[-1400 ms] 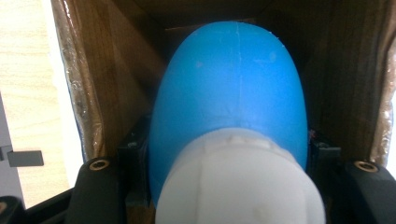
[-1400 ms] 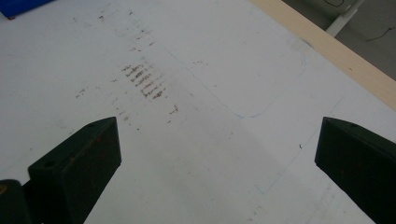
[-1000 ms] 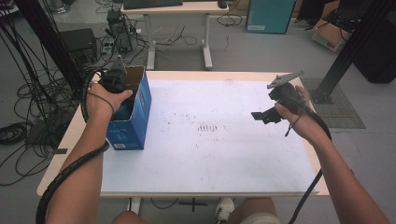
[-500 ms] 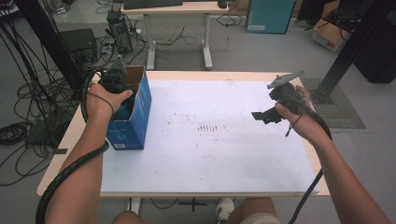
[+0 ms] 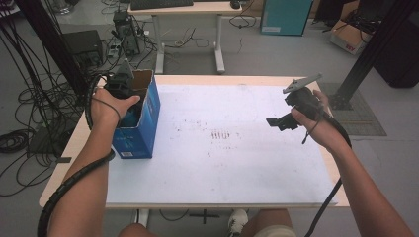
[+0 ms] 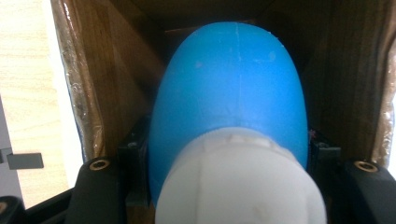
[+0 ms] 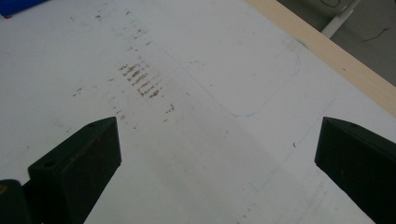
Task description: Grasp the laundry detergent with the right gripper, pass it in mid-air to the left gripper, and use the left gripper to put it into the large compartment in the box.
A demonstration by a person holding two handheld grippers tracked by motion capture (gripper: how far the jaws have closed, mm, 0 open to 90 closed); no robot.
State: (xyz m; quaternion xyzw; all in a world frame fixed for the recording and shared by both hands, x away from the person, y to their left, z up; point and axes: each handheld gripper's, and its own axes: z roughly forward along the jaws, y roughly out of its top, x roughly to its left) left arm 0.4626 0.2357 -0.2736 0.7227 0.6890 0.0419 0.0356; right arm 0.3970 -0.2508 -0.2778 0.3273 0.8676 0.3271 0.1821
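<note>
**Bottle gripped inside the box**

The blue bottle point(image 6: 231, 93) with its white cap sits inside the open blue box point(image 5: 143, 123), clamped by the left gripper point(image 5: 121, 84), probably for lifting out. The right gripper point(image 5: 281, 121) waits wide and empty above the table point(image 5: 222, 173).

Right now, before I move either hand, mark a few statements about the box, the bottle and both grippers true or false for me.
1. The left gripper is shut on the blue bottle. True.
2. The blue bottle lies out on the white sheet. False: it is inside the blue box, between its brown walls.
3. The right gripper holds a bottle cap. False: its jaws stand open with nothing between them, over the white sheet.
4. The blue box stands at the table's left side. True.
5. The bottle's cap is white. True.
6. The right gripper is inside the box. False: it is held above the sheet's right part.
</note>
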